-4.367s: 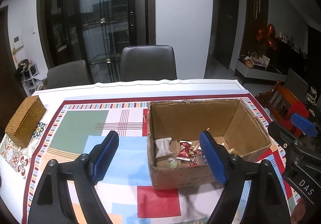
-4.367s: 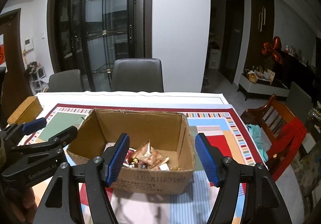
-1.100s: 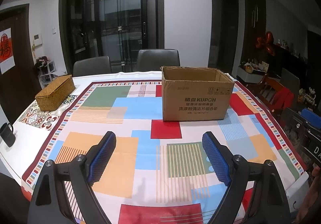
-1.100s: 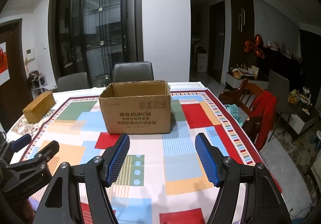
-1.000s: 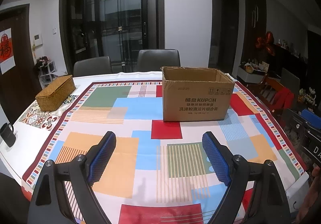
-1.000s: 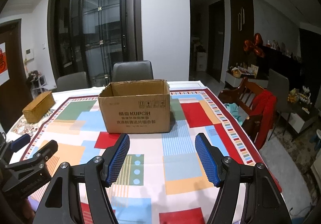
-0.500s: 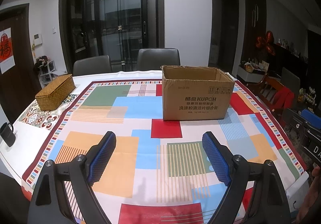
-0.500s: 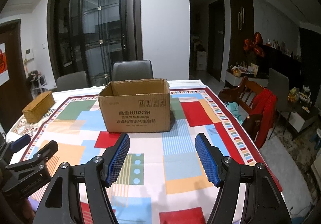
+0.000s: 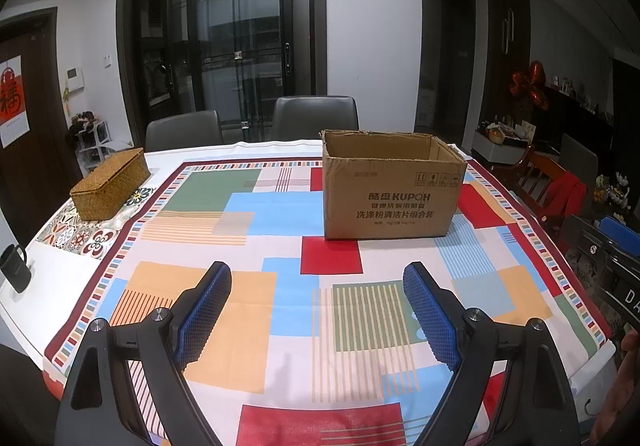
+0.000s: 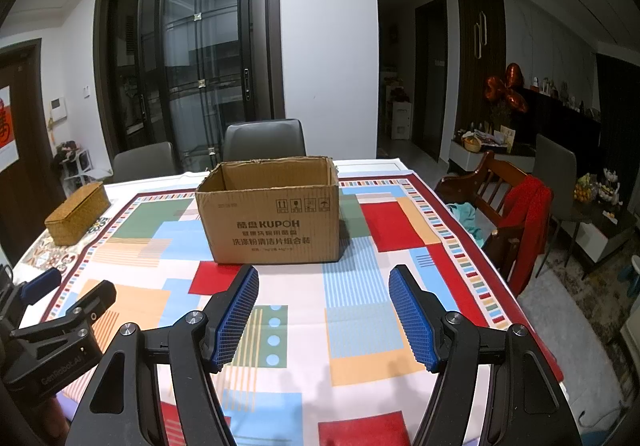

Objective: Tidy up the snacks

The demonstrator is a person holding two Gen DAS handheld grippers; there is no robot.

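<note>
With our left gripper [image 9: 318, 310] and right gripper [image 10: 323, 312] both spread wide and empty, well back from the open brown cardboard box [image 10: 272, 216] mid-table, we should approach level, checking its hidden contents before reaching in.

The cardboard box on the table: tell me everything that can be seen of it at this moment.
The cardboard box is brown corrugated card, rectangular, standing upright with its top open and the rim slightly ragged. Dark print on its near face reads KUPOH, with Chinese text and small handling symbols. It sits on the patterned tablecloth, toward the far side, in front of a dark chair. Nothing else touches it; both grippers are well short of it. Its contents are hidden from this angle.
</note>
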